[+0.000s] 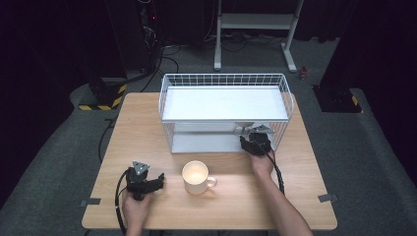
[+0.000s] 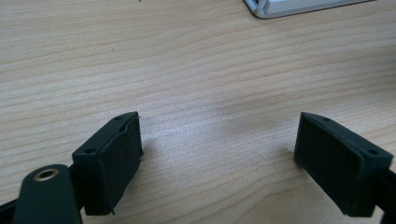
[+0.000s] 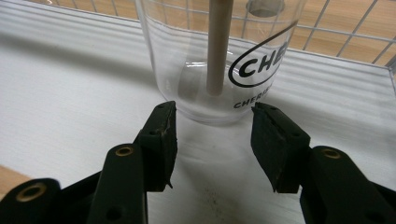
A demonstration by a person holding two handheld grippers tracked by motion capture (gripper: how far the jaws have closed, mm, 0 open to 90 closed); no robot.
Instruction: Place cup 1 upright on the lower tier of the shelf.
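Observation:
A clear glass [image 3: 219,56] with black lettering stands on the white lower shelf [image 3: 70,93] of a wire rack [image 1: 223,78], with a pale stick [image 3: 218,42] upright inside it. My right gripper [image 3: 212,121] reaches into the rack at the shelf's right end, and its jaw tips press on the two sides of the glass's base. In the high view that gripper [image 1: 250,133] sits under the rack's top shelf. My left gripper [image 1: 156,183] rests low over the table at the front left. Its jaws [image 2: 217,154] stand wide apart above bare wood, holding nothing.
A cream mug [image 1: 195,177] stands on the wooden table [image 1: 142,128] in front of the rack, handle to the right, between my two hands. The rack's wire back wall [image 3: 327,28] rises just behind the glass. A white corner of the rack's base [image 2: 280,7] lies ahead of the left gripper.

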